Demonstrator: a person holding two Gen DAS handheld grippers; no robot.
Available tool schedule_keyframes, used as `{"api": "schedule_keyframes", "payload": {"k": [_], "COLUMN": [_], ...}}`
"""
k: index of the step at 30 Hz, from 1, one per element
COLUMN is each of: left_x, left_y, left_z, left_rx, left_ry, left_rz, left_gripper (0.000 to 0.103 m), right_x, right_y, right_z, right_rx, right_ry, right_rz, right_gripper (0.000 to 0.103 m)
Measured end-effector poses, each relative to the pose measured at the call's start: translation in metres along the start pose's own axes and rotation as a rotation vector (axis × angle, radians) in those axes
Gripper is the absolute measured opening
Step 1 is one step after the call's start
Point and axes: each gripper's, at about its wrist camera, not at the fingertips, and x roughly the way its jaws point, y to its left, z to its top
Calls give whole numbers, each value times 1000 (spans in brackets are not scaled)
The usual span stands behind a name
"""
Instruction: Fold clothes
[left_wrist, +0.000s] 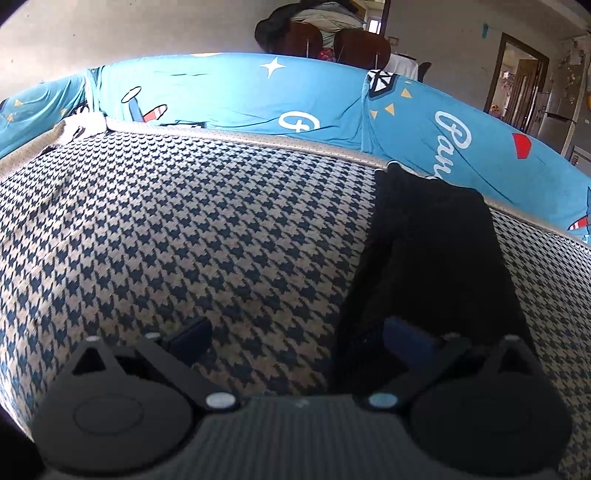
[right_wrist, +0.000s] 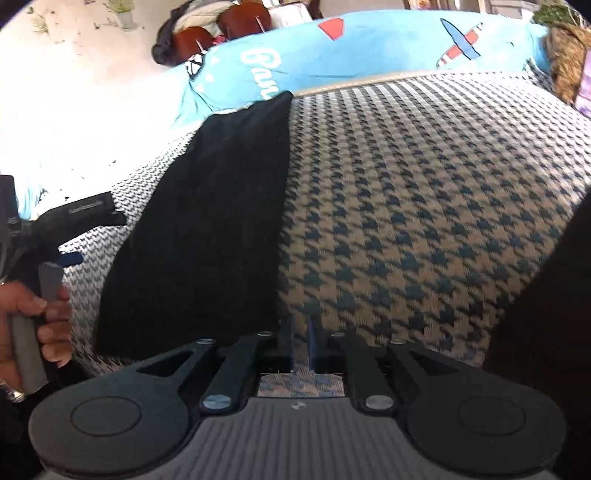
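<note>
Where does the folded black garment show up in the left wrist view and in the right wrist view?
Left wrist view: the black garment lies right of centre, a long strip running from the gripper's right finger up toward the blue sheet.
Right wrist view: it lies left of centre, slanting up from the lower left.
Shared landmark: the white cursive lettering on the blue sheet, just beyond the garment's far end.

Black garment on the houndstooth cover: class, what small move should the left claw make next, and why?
Probably slide the left claw a little to the right and close on the near edge of the black garment. Its jaws stand wide open, one finger already over the cloth, the other over bare houndstooth cover. The right claw looks nearly shut and holds nothing.
</note>
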Motion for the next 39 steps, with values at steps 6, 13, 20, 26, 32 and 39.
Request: {"api": "schedule_keyframes", "payload": {"k": [6,13,20,26,32,39], "left_x": [15,41,66,86,97,97], "left_y": [-18,-36,-41,-30,-11,-14], "left_z": [15,29,38,38,37,32], "left_rx": [42,125,115,74,-12,2], "left_ry": [-12,-7,18,43,65,48], "left_rz": [-39,-42,-45,15,44,68], "left_gripper": [103,103,103,103,103,103], "right_x": [8,22,35,46,48,52], "right_y": [7,16,23,25,23,20], "right_z": [18,38,51,45,44,42], "right_rx": [-90,-151,-164,-118,-91,-62], "right_ry": [-23,-11,-18,23,35,44], "right_rz": [75,160,179,215,219,218], "right_gripper": [18,27,31,32,32,37]}}
